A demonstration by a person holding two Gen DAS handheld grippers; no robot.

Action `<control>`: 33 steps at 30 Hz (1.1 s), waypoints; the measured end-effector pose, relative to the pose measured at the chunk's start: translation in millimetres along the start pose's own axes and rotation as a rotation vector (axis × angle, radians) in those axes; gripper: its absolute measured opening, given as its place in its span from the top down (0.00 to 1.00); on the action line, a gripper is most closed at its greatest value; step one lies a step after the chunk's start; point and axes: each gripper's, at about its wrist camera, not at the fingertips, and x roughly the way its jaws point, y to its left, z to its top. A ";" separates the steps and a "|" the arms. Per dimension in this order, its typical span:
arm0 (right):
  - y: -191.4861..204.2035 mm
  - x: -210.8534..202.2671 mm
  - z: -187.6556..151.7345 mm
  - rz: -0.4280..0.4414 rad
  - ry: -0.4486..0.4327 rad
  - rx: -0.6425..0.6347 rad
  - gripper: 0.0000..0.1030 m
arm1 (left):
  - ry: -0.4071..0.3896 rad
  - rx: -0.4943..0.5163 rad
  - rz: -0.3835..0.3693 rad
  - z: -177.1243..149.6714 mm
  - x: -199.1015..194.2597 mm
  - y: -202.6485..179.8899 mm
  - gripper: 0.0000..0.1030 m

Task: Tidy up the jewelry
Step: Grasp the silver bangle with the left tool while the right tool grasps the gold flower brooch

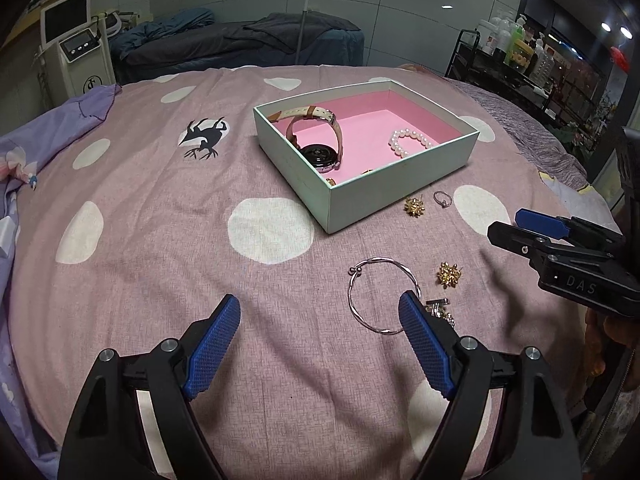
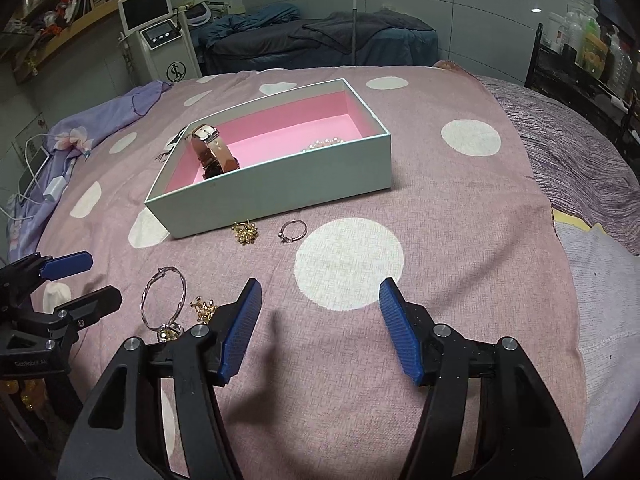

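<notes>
Gaping wide and holding nothing, the left gripper (image 1: 320, 308) half-covers a bangle (image 1: 382, 296) and a small silver piece (image 1: 440, 309) behind its right finger. Ahead, the box (image 1: 400, 194) wall hides two gold pieces. The right gripper (image 2: 320, 294) gapes too.

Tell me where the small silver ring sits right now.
The small silver ring lies on the bedspread just outside the box's near wall, right of a gold flower earring in the right wrist view.
</notes>
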 end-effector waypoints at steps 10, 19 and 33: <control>19.4 3.8 -9.1 0.031 0.022 -0.080 0.50 | 0.030 0.042 -0.047 -15.4 4.1 -11.3 0.50; 45.8 3.5 -22.5 0.081 0.040 -0.185 0.52 | 0.048 0.024 -0.066 -6.7 17.6 -12.1 0.60; 66.7 19.7 -12.4 0.069 0.030 -0.259 0.70 | 0.045 0.083 -0.054 8.6 41.4 -27.6 0.73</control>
